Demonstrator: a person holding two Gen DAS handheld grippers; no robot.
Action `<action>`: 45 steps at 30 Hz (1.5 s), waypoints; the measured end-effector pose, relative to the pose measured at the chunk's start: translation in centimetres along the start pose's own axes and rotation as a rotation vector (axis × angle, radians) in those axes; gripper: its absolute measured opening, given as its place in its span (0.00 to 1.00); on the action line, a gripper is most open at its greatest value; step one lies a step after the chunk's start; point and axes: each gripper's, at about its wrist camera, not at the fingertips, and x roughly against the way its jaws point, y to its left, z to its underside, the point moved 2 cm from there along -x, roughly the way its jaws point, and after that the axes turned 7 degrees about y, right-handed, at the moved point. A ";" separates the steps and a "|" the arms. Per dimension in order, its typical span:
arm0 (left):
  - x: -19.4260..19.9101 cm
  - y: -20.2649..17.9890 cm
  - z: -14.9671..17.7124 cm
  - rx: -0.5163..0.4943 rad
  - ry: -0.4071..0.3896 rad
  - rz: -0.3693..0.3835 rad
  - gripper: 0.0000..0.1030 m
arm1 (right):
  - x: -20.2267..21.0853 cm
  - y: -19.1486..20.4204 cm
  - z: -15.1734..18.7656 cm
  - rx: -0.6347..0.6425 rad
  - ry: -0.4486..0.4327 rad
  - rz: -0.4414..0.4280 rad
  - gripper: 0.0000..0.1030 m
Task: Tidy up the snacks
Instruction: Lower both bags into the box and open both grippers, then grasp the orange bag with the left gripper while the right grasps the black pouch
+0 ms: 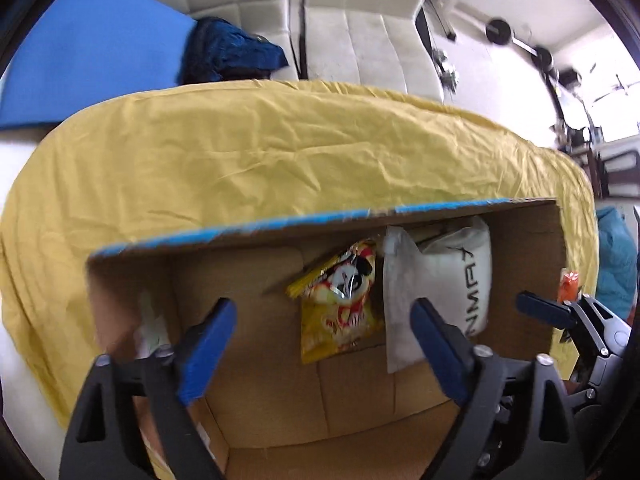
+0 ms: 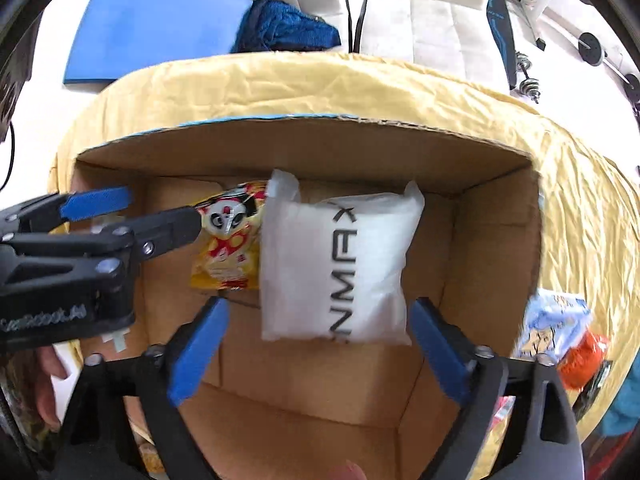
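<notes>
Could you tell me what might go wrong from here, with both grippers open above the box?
1. The white bag overlaps the yellow panda packet; further drops could bury the packet.
2. The left gripper and right gripper hang close together over the cardboard box and might collide.
3. Snacks beside the box sit near the table edge.

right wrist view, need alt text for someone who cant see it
Looking down into a cardboard box on a yellow cloth, where a white bag lies beside a yellow snack packet. The right claw hangs open and empty above the white bag, with the left claw open at the left.
</notes>
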 end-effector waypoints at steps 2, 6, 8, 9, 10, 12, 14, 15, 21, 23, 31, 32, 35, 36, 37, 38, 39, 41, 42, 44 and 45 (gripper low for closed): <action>1.0 0.8 1.2 0.029 -0.024 0.008 0.96 | 0.8 0.7 1.0 -0.004 -0.017 0.018 1.00; 2.5 1.1 3.7 0.078 -0.078 0.010 0.97 | 2.0 1.2 3.1 -0.021 -0.063 0.043 1.00; 3.4 1.5 5.2 0.105 -0.112 0.011 0.97 | 2.3 1.2 4.2 -0.033 -0.073 0.047 1.00; 3.6 1.3 5.7 0.110 -0.121 0.007 0.97 | 2.4 1.1 4.6 -0.033 -0.081 0.053 1.00; 3.9 1.4 6.3 0.113 -0.132 0.005 0.97 | 2.7 1.3 5.3 -0.033 -0.092 0.060 1.00; 4.8 1.3 7.5 0.127 -0.168 -0.017 0.97 | 3.7 1.4 6.8 -0.032 -0.114 0.071 1.00; 5.6 1.1 8.7 0.132 -0.204 -0.047 0.97 | 4.8 1.7 8.3 -0.034 -0.145 0.083 1.00; 6.2 0.9 9.5 0.132 -0.226 -0.075 0.97 | 5.3 1.8 9.0 -0.033 -0.159 0.087 1.00; 9.5 -0.4 14.1 0.129 -0.328 -0.163 0.97 | 8.8 3.1 13.5 -0.023 -0.234 0.093 1.00; 10.6 -0.6 15.6 0.137 -0.352 -0.161 0.97 | 10.1 3.4 15.1 -0.018 -0.259 0.103 1.00; 14.8 -2.7 20.8 0.120 -0.422 -0.140 0.97 | 14.4 4.3 21.1 -0.008 -0.328 0.103 1.00; 15.0 -3.0 21.2 0.120 -0.426 -0.135 0.97 | 14.8 4.4 21.7 -0.008 -0.330 0.097 1.00; 15.8 -3.6 22.7 0.121 -0.448 -0.130 0.97 | 15.8 4.3 23.2 -0.009 -0.337 0.080 1.00; 16.1 -3.7 23.1 0.124 -0.452 -0.133 0.97 | 16.1 4.3 23.5 -0.009 -0.344 0.079 1.00; 16.2 -3.8 23.5 0.126 -0.456 -0.131 0.97 | 16.5 4.4 24.0 -0.007 -0.353 0.083 1.00; 16.5 -3.9 23.8 0.126 -0.461 -0.127 0.97 | 16.8 4.3 24.4 -0.004 -0.361 0.081 1.00; 16.7 -4.0 24.2 0.129 -0.464 -0.127 0.97 | 17.2 4.2 24.8 -0.002 -0.367 0.076 1.00; 17.0 -4.2 24.8 0.133 -0.470 -0.127 0.97 | 17.7 4.1 25.2 0.002 -0.375 0.070 1.00; 17.1 -4.3 25.1 0.136 -0.472 -0.125 0.97 | 17.9 4.0 25.5 0.003 -0.379 0.062 1.00; 17.2 -4.6 25.3 0.142 -0.472 -0.120 0.97 | 18.0 3.4 25.7 -0.006 -0.375 0.045 1.00; 17.3 -4.8 25.3 0.144 -0.473 -0.117 0.97 | 18.1 3.0 25.8 -0.012 -0.370 0.028 1.00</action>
